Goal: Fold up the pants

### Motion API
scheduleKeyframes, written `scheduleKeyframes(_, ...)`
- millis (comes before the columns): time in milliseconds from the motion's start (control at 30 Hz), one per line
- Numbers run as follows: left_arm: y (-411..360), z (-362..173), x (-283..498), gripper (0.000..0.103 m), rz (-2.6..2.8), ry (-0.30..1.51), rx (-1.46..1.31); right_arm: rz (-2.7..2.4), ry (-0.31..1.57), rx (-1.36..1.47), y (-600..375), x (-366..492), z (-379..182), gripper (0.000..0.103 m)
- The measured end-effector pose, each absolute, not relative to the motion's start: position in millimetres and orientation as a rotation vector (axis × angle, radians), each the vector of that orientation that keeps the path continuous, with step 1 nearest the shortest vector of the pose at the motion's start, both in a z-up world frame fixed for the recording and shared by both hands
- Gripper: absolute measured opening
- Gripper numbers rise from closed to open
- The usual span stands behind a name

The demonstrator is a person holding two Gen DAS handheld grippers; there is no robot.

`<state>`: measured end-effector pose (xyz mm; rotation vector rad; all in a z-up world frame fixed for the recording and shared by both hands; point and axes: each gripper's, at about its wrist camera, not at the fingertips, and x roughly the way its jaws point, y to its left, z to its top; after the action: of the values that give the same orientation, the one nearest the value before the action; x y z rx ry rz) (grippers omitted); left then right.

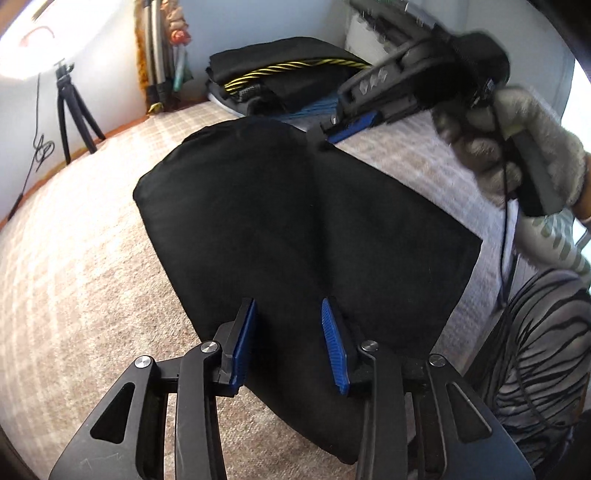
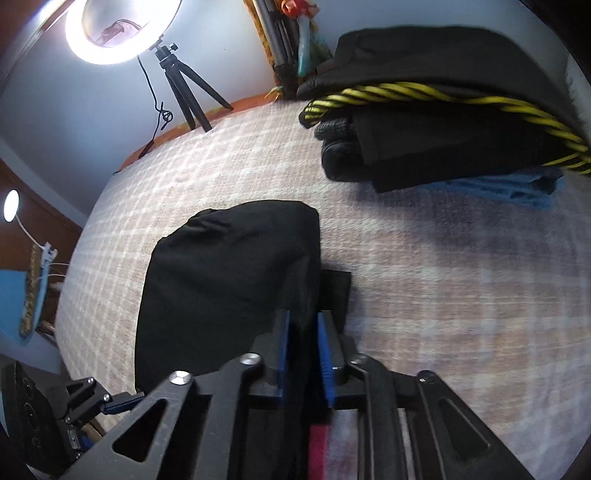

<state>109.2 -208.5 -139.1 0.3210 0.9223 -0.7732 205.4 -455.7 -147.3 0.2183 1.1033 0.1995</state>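
Pants [image 1: 306, 229], black, lie folded at frame centre on the checked bedcover [image 1: 92, 277]. Left gripper [image 1: 290, 343], lower centre, stands released over their near edge. Right gripper [image 2: 303, 354] straddles a fabric edge, pads parted. Stacked dark clothes [image 1: 288, 81] sit upper centre, beyond them.

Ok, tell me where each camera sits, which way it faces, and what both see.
Left wrist: on the left tongs, looking down over the black pants on the checked bedspread; the gloved right hand and right tongs show.
Right wrist: on the right tongs, facing down at the pants' edge.
Shared: pants, folded clothes pile, tripod, ring light.
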Motion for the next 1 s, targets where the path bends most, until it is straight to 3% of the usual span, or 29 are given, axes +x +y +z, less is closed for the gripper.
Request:
scheduleKeyframes(167, -209.8, -130.3, 103.7, 0.033, -0.777, 0.922, 0.321, 0.261, 1.033, 0.107, -442.5, 172.7, -117.3, 0.033)
scheduleKeyframes(367, -202.7, -114.4, 90.2, 0.039, -0.795, 0.91, 0.332, 0.384, 1.103, -0.033, -419.6, 132.9, -116.4, 0.037)
scheduleKeyframes(433, -196.3, -112.6, 94.3, 0.053, -0.778, 0.921, 0.292, 0.361, 1.114, -0.045, -422.0, 130.1, -121.9, 0.047)
scheduleKeyframes(533, -181.6, -113.3, 107.9, 0.061, -0.729, 0.96, 0.178, 0.33, 1.114, -0.006, -435.2, 132.0, -132.2, 0.07)
scheduleKeyframes(833, -158.9, -129.6, 148.4, 0.061, -0.621, 1.074, -0.046, 0.399, 1.114, 0.229, -471.4, 159.9, -162.7, 0.072)
scheduleKeyframes(1000, -172.8, -128.3, 130.1, 0.061, -0.719, 1.045, 0.061, 0.396, 1.12, 0.28, -479.5, 164.0, -176.5, 0.074)
